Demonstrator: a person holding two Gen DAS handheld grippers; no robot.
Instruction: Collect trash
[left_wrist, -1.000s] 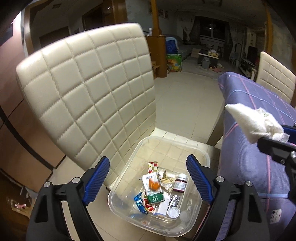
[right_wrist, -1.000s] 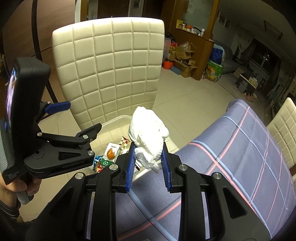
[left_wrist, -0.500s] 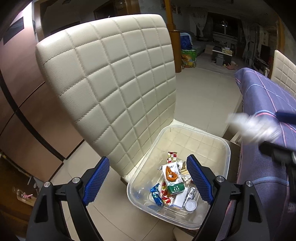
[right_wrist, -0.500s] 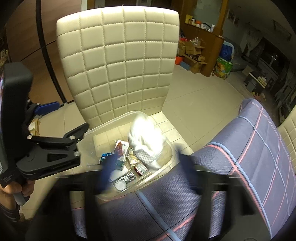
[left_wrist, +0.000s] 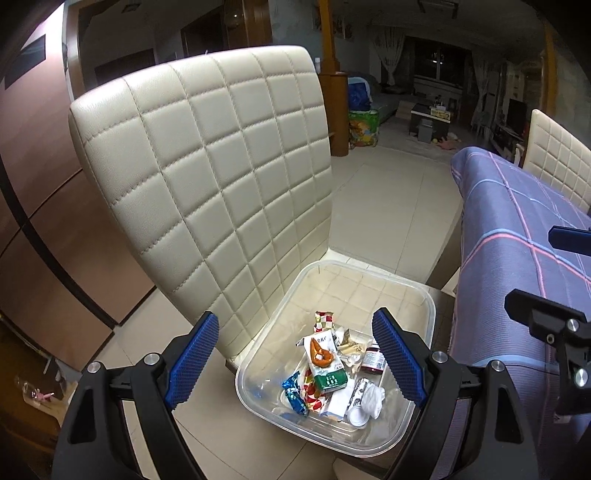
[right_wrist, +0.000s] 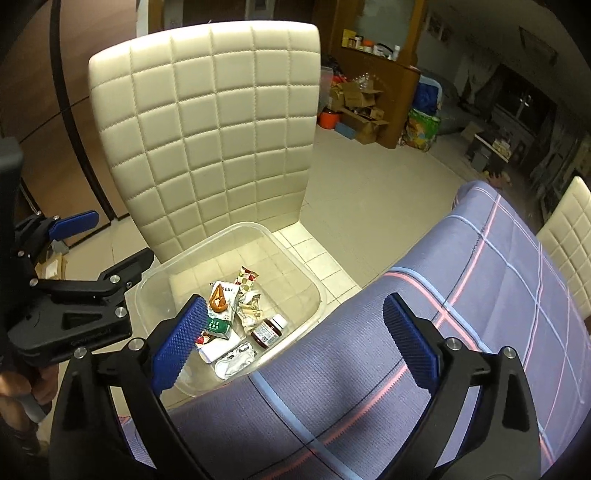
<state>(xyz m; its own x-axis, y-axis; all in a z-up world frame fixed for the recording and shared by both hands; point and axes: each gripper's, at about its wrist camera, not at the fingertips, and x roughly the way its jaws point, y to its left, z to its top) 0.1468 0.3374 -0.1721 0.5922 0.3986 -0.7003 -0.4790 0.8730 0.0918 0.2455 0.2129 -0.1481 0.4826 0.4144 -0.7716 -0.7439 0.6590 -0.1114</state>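
A clear plastic bin (left_wrist: 424, 295) sits on the seat of a cream quilted chair (left_wrist: 207, 177); it also shows in the right wrist view (right_wrist: 299, 273). It holds several pieces of trash: snack wrappers (left_wrist: 325, 362), a small brown bottle (left_wrist: 373, 360) and a crumpled white tissue (left_wrist: 373, 397). The tissue lies at the bin's near end in the right wrist view (right_wrist: 236, 363). My left gripper (left_wrist: 295, 363) is open and empty above the bin. My right gripper (right_wrist: 291, 343) is open and empty over the table edge, beside the bin.
A table with a purple plaid cloth (right_wrist: 461, 314) stands right of the chair; it also shows in the left wrist view (left_wrist: 517, 221). A second cream chair (left_wrist: 557, 155) is behind it. Tiled floor (left_wrist: 388, 206) stretches beyond, with boxes and furniture far off.
My right gripper opened and let go of the white tissue, which fell into the bin. Both grippers rose and drew back a little.
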